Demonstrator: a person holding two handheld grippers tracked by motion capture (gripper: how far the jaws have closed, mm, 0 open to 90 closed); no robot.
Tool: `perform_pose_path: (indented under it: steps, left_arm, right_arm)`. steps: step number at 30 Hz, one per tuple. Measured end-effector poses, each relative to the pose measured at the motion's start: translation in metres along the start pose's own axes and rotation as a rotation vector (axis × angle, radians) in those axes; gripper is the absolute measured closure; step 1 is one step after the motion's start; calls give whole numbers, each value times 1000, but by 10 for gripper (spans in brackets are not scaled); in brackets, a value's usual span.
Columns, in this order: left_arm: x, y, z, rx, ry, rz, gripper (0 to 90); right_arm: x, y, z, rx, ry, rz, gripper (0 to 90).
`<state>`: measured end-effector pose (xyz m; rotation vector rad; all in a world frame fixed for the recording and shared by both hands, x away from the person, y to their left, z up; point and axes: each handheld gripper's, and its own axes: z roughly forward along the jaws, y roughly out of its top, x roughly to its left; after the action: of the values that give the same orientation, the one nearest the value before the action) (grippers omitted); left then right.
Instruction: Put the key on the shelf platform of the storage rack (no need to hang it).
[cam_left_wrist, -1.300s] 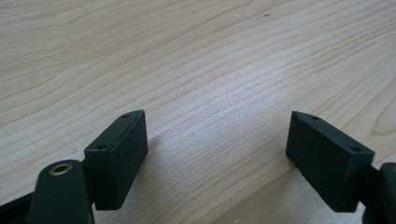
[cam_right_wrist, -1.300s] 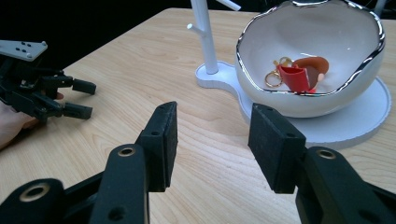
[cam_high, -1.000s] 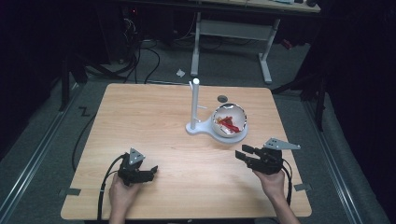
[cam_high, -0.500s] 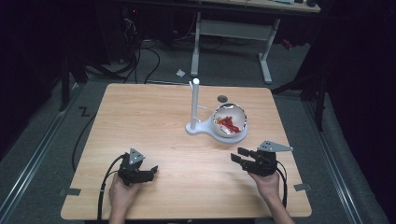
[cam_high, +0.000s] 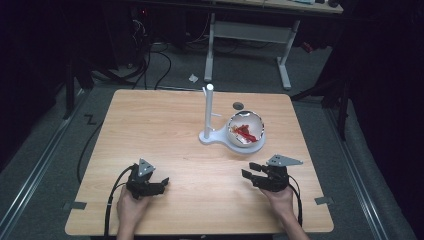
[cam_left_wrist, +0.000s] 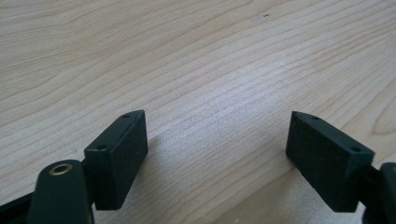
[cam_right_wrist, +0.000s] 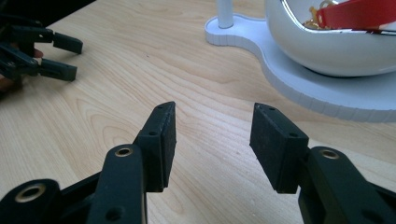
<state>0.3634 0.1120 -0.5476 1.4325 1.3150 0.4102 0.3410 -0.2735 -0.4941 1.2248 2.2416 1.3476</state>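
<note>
My left gripper rests low at the front left of the wooden table, held by a hand. Its jaws stand wide open over bare wood. At the front right, my right gripper points toward the table's middle. Its jaws stand open with nothing between them and have just been opening a little. A shiny white bowl sits on a white base with an upright post, a short way beyond the right gripper. Red pieces lie inside the bowl.
A small dark round grommet sits in the tabletop behind the bowl. A white-legged desk and cables lie on the floor beyond the table's far edge. In the right gripper view the left gripper shows far off at upper left.
The right gripper has come down and back toward the table's front edge, away from the bowl. The left gripper has stayed put.
</note>
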Motion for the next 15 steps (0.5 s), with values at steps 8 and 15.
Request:
perform_pose_path:
  steps: [8,15]
  left_arm:
    - [0,0,0,0,0,-1,211]
    - [0,0,0,0,0,0,211]
  right_arm:
    - [2,-7,9,23,-14,-8,505]
    - [6,-12,18,52,-34,-38,496]
